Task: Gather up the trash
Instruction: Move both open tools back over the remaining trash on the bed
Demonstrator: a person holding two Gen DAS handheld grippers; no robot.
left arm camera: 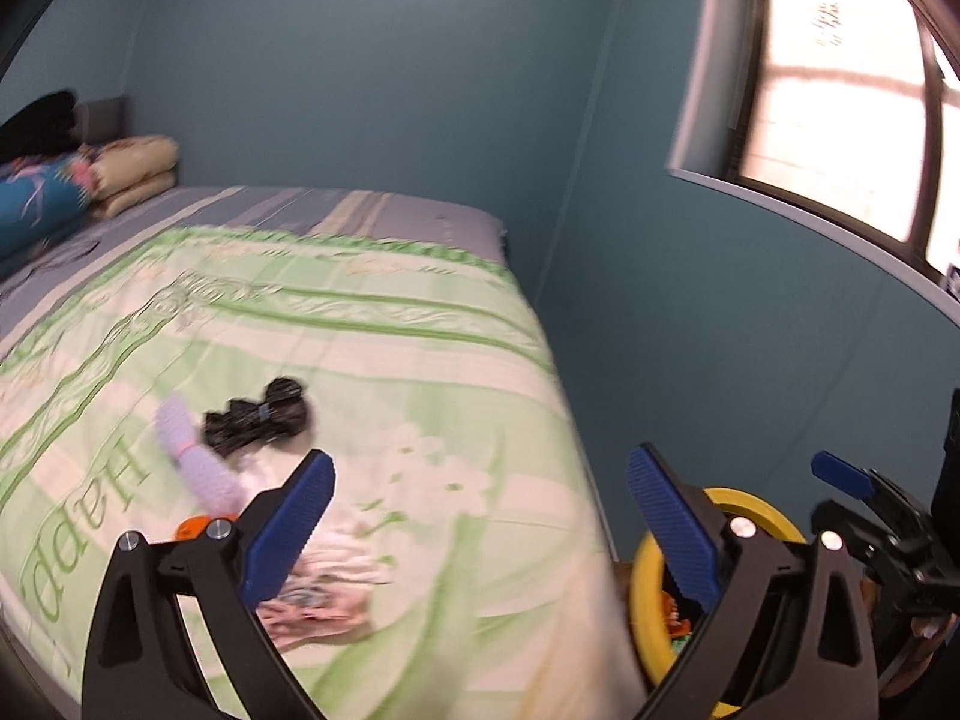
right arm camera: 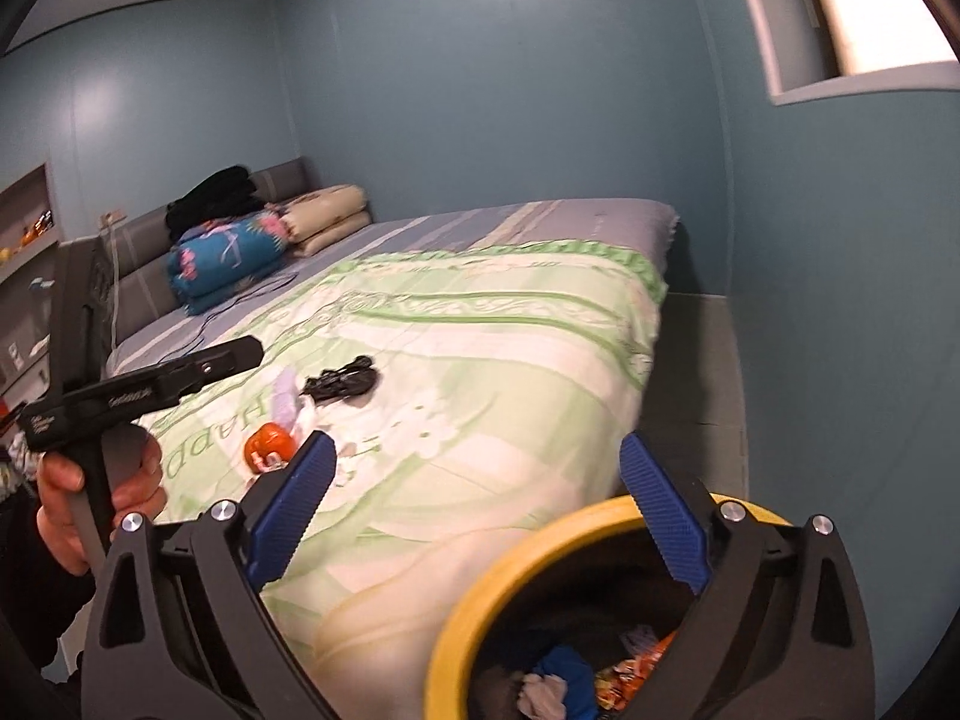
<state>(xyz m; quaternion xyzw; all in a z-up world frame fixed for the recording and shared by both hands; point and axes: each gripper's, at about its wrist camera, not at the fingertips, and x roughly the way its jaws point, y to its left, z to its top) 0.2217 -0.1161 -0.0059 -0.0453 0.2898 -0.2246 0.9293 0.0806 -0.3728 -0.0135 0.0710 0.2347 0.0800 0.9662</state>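
On the green quilt (left arm camera: 360,360) lie a crumpled black wrapper (left arm camera: 258,420) (right arm camera: 342,387), a lilac wrapper (left arm camera: 192,462) (right arm camera: 285,396), an orange piece of trash (left arm camera: 195,525) (right arm camera: 270,447) and a pink printed wrapper (left arm camera: 318,588). My left gripper (left arm camera: 480,516) is open and empty above the quilt's near right part. My right gripper (right arm camera: 474,510) is open and empty above the yellow-rimmed trash bin (right arm camera: 540,546) (left arm camera: 642,576), which holds several wrappers. The left gripper's body (right arm camera: 150,384) shows at the left of the right wrist view.
The bed stands against a blue wall (left arm camera: 390,90). Folded blankets (right arm camera: 240,252) and pillows (left arm camera: 132,168) lie at its head. A window (left arm camera: 840,90) is on the right wall. A strip of floor (right arm camera: 696,372) runs between bed and wall. Shelves (right arm camera: 24,228) are at far left.
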